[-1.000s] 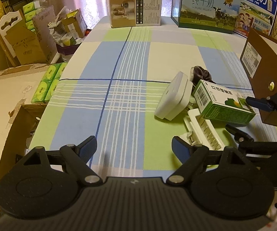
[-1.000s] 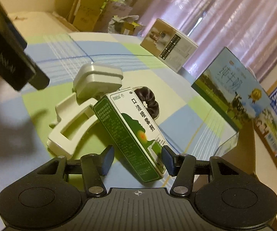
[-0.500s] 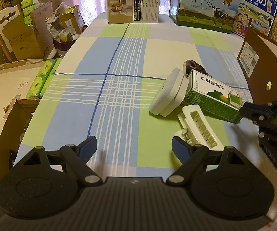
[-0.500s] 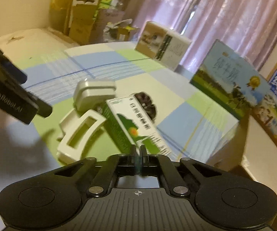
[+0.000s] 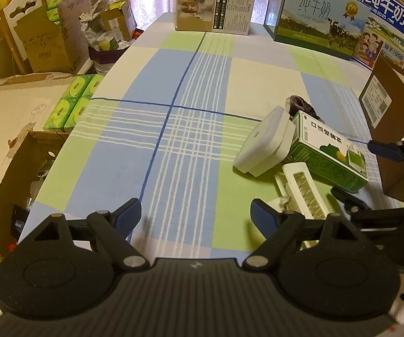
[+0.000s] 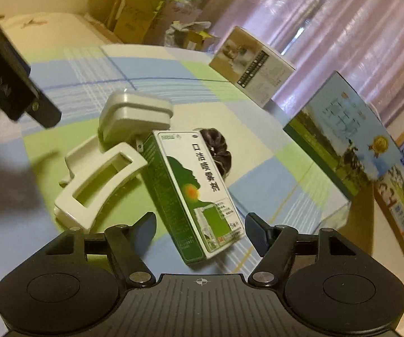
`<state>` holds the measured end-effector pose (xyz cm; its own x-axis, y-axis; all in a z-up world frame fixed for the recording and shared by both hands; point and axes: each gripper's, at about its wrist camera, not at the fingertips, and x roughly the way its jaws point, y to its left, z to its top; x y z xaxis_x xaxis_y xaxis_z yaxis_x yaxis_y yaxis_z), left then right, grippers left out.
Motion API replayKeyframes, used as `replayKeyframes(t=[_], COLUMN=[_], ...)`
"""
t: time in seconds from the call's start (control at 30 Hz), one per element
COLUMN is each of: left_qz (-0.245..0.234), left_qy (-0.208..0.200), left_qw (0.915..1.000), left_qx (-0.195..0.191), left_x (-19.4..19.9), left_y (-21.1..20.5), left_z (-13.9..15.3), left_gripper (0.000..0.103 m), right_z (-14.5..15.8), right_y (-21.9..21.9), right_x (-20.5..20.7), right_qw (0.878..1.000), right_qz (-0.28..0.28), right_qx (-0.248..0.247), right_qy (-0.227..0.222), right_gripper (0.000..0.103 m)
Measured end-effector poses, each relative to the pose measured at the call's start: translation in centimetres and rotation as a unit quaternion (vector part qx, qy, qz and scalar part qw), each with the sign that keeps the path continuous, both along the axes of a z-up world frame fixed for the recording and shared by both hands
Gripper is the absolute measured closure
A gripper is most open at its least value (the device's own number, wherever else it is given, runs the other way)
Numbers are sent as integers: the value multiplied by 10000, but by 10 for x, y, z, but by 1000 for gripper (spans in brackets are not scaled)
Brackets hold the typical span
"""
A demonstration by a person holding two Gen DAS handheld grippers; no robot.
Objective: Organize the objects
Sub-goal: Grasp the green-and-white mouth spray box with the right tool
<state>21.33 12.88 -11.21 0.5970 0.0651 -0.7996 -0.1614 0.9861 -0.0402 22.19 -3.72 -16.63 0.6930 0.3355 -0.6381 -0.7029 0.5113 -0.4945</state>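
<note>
While spread wide, right gripper [image 6: 200, 226] fingers [image 6: 145, 226] flank green box [image 6: 193, 185], untouched

A wide stretch of bare checked tablecloth [image 5: 174, 129] is left free across the left and middle of the table, from the near edge to the far boxes. Passage on the right is blocked by a tight cluster: a green carton [image 5: 331, 151], a white charger [image 5: 266, 143], a white hair clip [image 5: 303, 193] and a dark scrunchie [image 5: 300, 104], all touching. Further right, a brown cardboard box [image 5: 395, 129] stands close. The far edge is walled by milk boxes [image 5: 320, 19].
</note>
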Motion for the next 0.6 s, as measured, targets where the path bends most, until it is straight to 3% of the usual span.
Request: replayKeyframes(t=[0.1, 0.27, 0.43, 0.6], left_qz=[14, 88, 112, 49], left_qy=[14, 70, 128, 128], left_qw=[10000, 9999, 9997, 9997], left_qx=[-8, -57, -176, -179], left_x=[1, 3, 4, 3], left_y=[0, 3, 5, 3], left_z=[-1, -3, -5, -5], left_gripper=[21, 21, 21, 21], right_z=[-6, 5, 12, 22], right_y=[5, 7, 5, -5], right_x=[5, 36, 53, 50], right_qw=[9999, 9970, 9917, 9879], right_qz=[50, -172, -96, -1], right_qx=[-49, 289, 317, 179], right_qy=[-72, 692, 1243, 1542], right_gripper=[37, 29, 26, 40])
